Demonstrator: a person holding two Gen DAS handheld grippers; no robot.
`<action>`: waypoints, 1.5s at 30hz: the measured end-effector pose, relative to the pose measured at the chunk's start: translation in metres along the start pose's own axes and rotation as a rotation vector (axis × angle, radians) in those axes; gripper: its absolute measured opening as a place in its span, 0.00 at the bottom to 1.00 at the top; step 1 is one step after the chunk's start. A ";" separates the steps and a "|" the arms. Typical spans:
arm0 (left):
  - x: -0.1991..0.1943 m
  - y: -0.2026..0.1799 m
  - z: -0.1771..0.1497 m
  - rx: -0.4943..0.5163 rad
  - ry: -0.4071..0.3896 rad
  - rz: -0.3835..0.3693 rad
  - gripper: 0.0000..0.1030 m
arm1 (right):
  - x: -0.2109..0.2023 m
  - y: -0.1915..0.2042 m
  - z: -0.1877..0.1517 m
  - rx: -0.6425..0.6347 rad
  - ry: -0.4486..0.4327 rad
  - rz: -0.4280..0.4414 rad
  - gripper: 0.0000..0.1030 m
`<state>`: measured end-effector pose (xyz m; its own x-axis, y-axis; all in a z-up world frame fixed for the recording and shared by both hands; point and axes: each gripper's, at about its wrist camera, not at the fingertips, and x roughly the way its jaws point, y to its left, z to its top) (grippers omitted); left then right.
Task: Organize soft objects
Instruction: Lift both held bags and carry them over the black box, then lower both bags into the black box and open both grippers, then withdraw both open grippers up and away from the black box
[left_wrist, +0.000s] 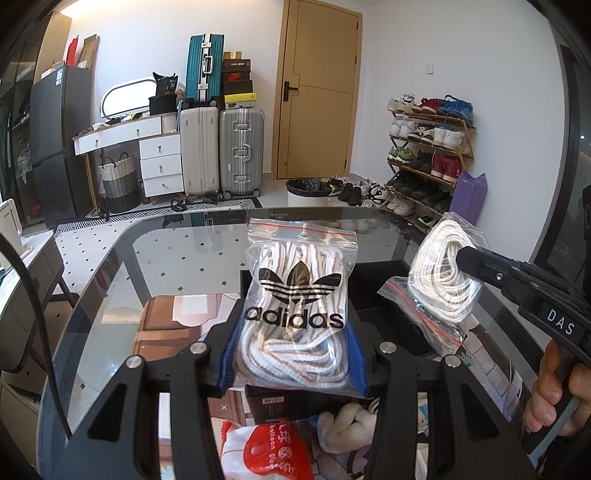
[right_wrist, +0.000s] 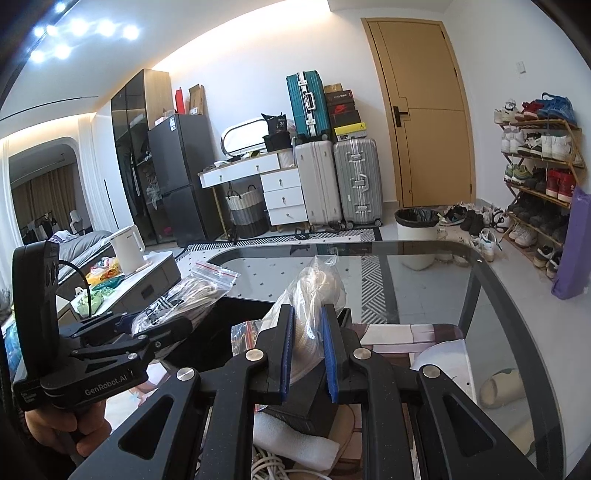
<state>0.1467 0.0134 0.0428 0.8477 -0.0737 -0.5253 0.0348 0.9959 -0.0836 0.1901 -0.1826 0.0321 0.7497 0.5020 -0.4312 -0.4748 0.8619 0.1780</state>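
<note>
left gripper (left_wrist: 295, 354) clamped on adidas lace bag (left_wrist: 297, 295), held above glass table (left_wrist: 177, 258). right gripper (right_wrist: 308, 350) pinched narrow on second lace bag (right_wrist: 314, 295), likewise above table, possibly over black box (left_wrist: 369, 280).

Beyond the hand-held grippers a glass counter (left_wrist: 192, 258) stretches away, the patterned floor showing through it. Past its far edge a tan door (left_wrist: 319, 88) stands shut; left of it two pale suitcases (left_wrist: 221, 151) stand upright side by side with a teal suitcase (left_wrist: 204, 66) and stacked shoe boxes (left_wrist: 238, 79) on top. Further left are a white drawer unit (left_wrist: 160, 162), a woven basket (left_wrist: 118, 181) and a dark fridge (left_wrist: 61, 140). To the right a wooden shoe rack (left_wrist: 430, 147) holds sneakers, a bin (left_wrist: 306, 192) near it
</note>
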 end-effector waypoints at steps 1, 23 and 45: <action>0.003 -0.001 -0.001 0.003 0.005 0.001 0.45 | 0.003 0.001 0.000 -0.001 0.005 0.000 0.14; 0.015 -0.007 -0.011 0.043 0.100 -0.014 0.46 | 0.045 0.007 -0.007 -0.044 0.087 0.020 0.14; -0.036 -0.001 -0.010 0.066 0.006 0.033 1.00 | -0.007 0.011 -0.018 -0.100 0.071 0.023 0.99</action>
<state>0.1108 0.0149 0.0528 0.8456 -0.0409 -0.5322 0.0417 0.9991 -0.0106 0.1716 -0.1773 0.0211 0.7052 0.5122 -0.4902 -0.5376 0.8371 0.1013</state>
